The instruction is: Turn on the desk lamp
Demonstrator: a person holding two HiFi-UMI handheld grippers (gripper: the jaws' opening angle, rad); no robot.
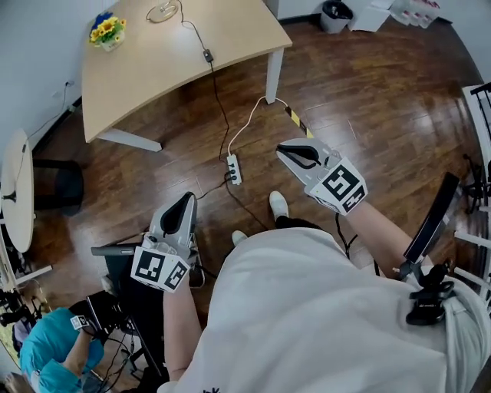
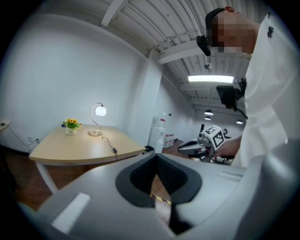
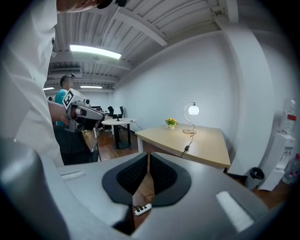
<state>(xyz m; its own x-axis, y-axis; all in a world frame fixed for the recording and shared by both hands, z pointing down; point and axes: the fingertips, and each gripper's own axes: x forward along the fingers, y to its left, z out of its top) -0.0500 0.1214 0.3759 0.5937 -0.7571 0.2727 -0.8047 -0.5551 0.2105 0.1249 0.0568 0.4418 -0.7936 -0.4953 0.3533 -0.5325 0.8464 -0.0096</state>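
The desk lamp (image 1: 163, 11) stands at the far end of the light wooden desk (image 1: 153, 69). Its round shade (image 2: 100, 111) glows white in the left gripper view, and the lamp (image 3: 191, 117) shows bright in the right gripper view too. A black cord with an inline switch (image 1: 207, 55) runs off the desk to a white power strip (image 1: 233, 169) on the floor. My left gripper (image 1: 188, 197) and right gripper (image 1: 280, 150) hang over the floor well short of the desk. Both are shut and hold nothing, with the pads meeting at the tips (image 2: 157, 157) (image 3: 148, 154).
A pot of yellow flowers (image 1: 107, 31) sits on the desk near the lamp. A round white table (image 1: 17, 192) and a person in teal (image 1: 54, 357) are at the left. A black stand (image 1: 115, 265) is under my left arm, and a bin (image 1: 335, 15) stands beyond the desk.
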